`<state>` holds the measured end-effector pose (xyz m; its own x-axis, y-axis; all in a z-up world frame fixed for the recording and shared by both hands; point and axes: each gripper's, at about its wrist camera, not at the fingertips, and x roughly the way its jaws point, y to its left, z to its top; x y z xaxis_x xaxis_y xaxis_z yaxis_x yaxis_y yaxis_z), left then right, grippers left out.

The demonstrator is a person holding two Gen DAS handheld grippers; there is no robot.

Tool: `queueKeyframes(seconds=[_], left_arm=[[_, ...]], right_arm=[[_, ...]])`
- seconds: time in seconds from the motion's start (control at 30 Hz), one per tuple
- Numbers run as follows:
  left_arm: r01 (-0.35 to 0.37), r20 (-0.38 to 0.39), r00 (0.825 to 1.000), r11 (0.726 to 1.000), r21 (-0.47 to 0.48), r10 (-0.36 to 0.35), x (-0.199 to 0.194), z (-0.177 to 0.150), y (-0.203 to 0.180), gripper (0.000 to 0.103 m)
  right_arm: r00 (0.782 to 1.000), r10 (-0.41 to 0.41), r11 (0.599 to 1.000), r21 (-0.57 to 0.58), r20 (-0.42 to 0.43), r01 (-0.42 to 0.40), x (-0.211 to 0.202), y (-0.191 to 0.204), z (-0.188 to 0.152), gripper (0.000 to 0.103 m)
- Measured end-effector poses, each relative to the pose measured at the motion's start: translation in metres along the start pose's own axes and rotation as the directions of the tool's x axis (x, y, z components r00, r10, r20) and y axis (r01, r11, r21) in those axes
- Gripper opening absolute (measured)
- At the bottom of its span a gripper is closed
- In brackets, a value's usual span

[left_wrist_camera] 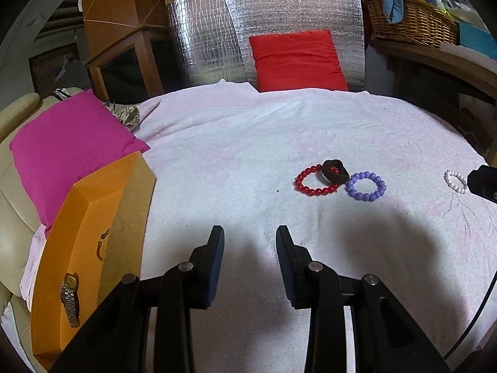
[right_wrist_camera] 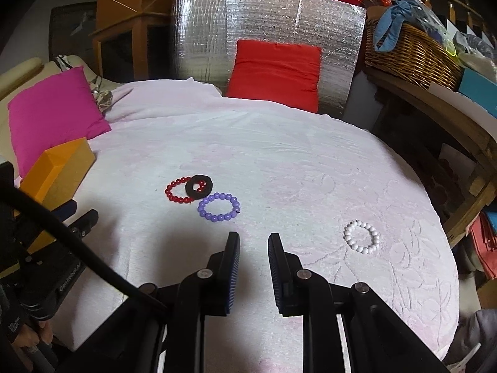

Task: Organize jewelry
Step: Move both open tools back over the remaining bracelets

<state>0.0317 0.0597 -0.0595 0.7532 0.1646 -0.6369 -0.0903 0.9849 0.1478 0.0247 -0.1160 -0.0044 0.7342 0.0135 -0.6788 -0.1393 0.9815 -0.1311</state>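
A red bead bracelet [left_wrist_camera: 312, 182] [right_wrist_camera: 177, 192], a black ring-shaped band [left_wrist_camera: 335, 172] [right_wrist_camera: 198, 187] lying partly on it, and a purple bead bracelet [left_wrist_camera: 366, 185] [right_wrist_camera: 219, 207] lie together on the white cloth. A white bead bracelet [right_wrist_camera: 362, 237] [left_wrist_camera: 455, 181] lies apart to the right. An orange box [left_wrist_camera: 84, 242] [right_wrist_camera: 59, 168] stands at the left with a metal watch [left_wrist_camera: 70, 298] on it. My left gripper [left_wrist_camera: 250, 233] is open and empty, short of the bracelets. My right gripper [right_wrist_camera: 254, 239] is open and empty, between the purple and white bracelets.
A pink cushion [left_wrist_camera: 71, 143] lies behind the box. A red cushion [left_wrist_camera: 298, 60] leans on a silver foil panel [left_wrist_camera: 211, 37] at the back. A wicker basket [right_wrist_camera: 410, 52] sits on a wooden shelf at the right. The cloth-covered table [right_wrist_camera: 310, 161] ends at the right.
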Motion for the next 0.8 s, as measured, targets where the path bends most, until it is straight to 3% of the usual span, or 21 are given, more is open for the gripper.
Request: queueKeyframes(seconds=[0.53, 0.8], left_arm=[[0.021, -0.008, 1.000, 1.000, 0.019, -0.021, 0.001, 0.001, -0.012, 0.035], [0.035, -0.010, 0.999, 0.999, 0.034, -0.035, 0.004, 0.001, -0.023, 0.035]], right_arm=[[1.000, -0.015, 1.000, 0.005, -0.007, 0.015, 0.001, -0.009, -0.003, 0.023], [0.999, -0.033, 0.999, 0.006, -0.005, 0.033, 0.001, -0.018, -0.006, 0.028]])
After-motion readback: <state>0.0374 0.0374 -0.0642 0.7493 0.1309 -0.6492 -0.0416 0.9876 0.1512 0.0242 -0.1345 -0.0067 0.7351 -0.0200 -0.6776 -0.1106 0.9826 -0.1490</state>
